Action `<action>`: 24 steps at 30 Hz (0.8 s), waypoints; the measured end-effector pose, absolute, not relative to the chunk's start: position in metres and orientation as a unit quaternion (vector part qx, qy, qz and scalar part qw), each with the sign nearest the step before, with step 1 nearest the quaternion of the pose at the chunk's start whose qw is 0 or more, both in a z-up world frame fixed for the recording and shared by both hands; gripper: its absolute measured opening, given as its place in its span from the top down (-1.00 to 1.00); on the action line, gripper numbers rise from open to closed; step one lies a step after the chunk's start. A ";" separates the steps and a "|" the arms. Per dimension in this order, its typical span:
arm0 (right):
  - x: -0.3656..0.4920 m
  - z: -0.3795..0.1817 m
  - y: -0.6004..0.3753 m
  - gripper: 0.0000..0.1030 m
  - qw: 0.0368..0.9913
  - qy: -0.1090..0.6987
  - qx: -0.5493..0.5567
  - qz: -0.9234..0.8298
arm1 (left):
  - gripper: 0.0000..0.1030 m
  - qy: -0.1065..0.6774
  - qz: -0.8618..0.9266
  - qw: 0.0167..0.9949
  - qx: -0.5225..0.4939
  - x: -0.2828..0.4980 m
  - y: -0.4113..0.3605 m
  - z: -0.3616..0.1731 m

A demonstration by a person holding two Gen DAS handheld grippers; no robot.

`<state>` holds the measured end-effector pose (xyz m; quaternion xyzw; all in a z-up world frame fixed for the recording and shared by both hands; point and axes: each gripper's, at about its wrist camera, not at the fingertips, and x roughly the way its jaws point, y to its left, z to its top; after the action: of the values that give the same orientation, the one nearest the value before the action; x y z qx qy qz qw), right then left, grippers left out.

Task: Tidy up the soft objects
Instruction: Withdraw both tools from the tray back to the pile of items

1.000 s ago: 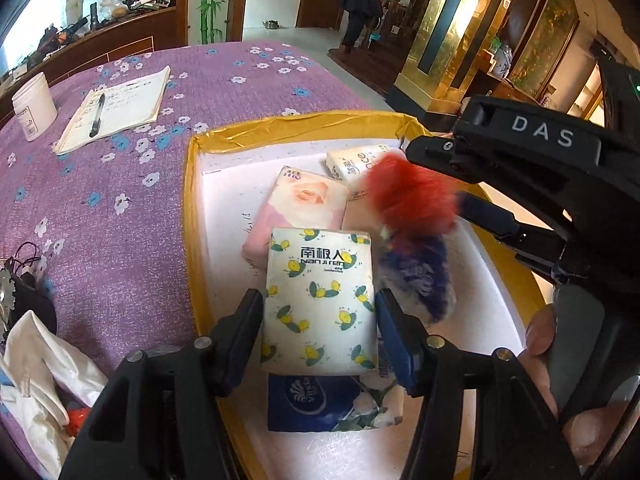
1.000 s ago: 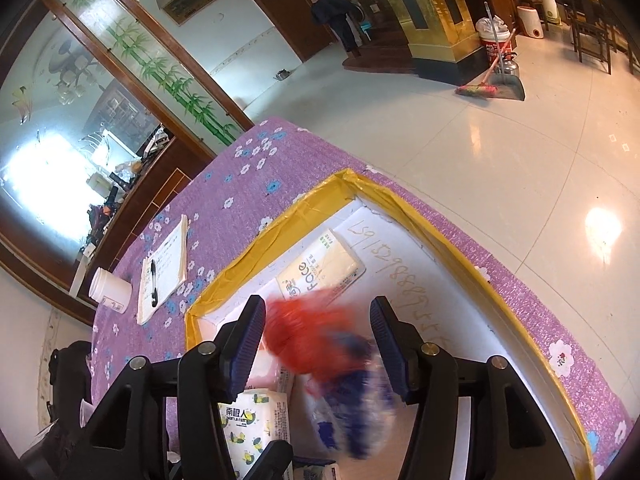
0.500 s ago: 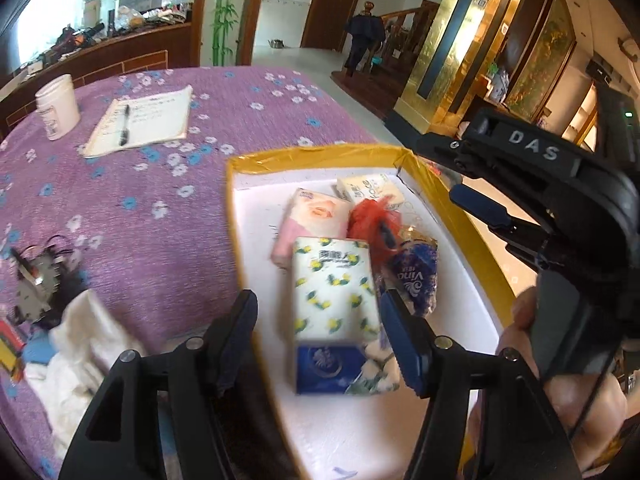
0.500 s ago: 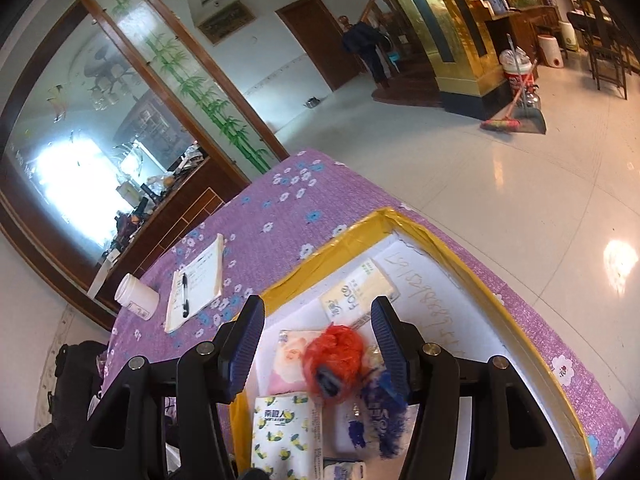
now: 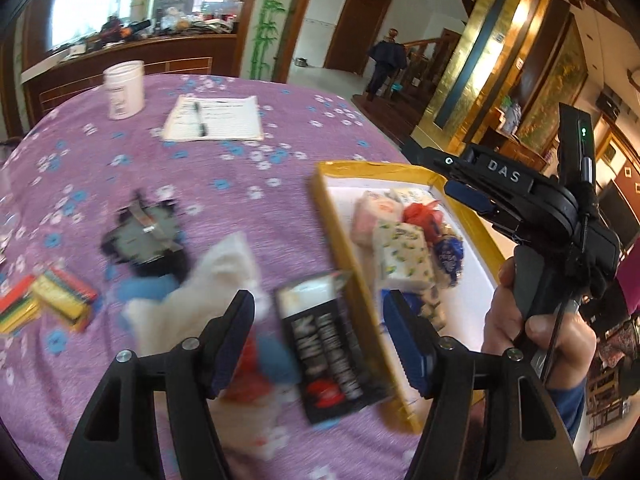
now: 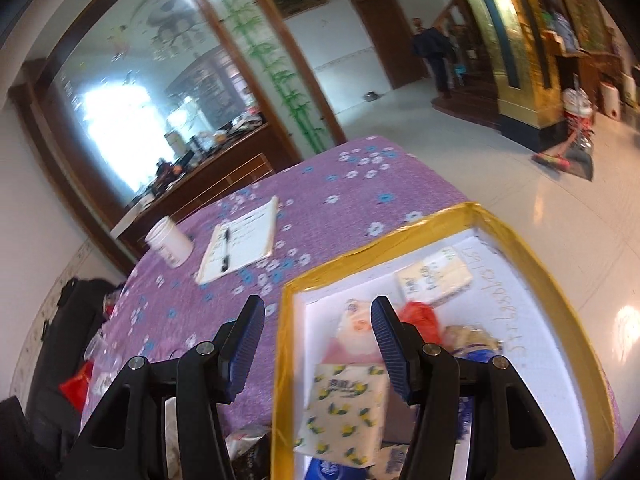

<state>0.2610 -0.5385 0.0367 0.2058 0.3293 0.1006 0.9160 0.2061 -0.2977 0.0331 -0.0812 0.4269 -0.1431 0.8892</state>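
Both claws hang released and empty, the left gripper (image 5: 318,332) having just opened wider. Tissue packs (image 5: 404,254) lie in the yellow-rimmed box (image 5: 340,232). A white cloth (image 5: 208,280) on the table looks light and floppy; pinch its bunched middle.

Tray (image 6: 532,248) right half bare; packs (image 6: 344,412) crowd left.

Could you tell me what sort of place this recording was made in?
Most likely a home's large open living or dining hall: a table under a purple floral tablecloth, a glass partition painted with bamboo, and a broom and dustpan on the glossy tiled floor.
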 end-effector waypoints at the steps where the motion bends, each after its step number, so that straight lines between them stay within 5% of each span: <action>1: 0.260 0.036 -0.532 -0.16 0.914 0.332 0.201 0.117 | -0.28 0.426 -0.138 0.890 -0.082 0.202 -0.289 0.034; 11: 0.254 0.029 -0.492 -0.16 0.909 0.344 0.164 0.170 | -0.36 0.417 -0.025 0.903 -0.106 0.179 -0.166 0.034; 24: 0.260 0.021 -0.490 -0.16 0.904 0.358 0.167 0.166 | -0.44 0.477 0.055 0.859 -0.179 0.251 -0.018 -0.016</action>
<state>0.2599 -0.4902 0.0213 0.1670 0.3580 0.1659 0.9036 0.2515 -0.0183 -0.0165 -0.1789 0.4772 0.0546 0.8587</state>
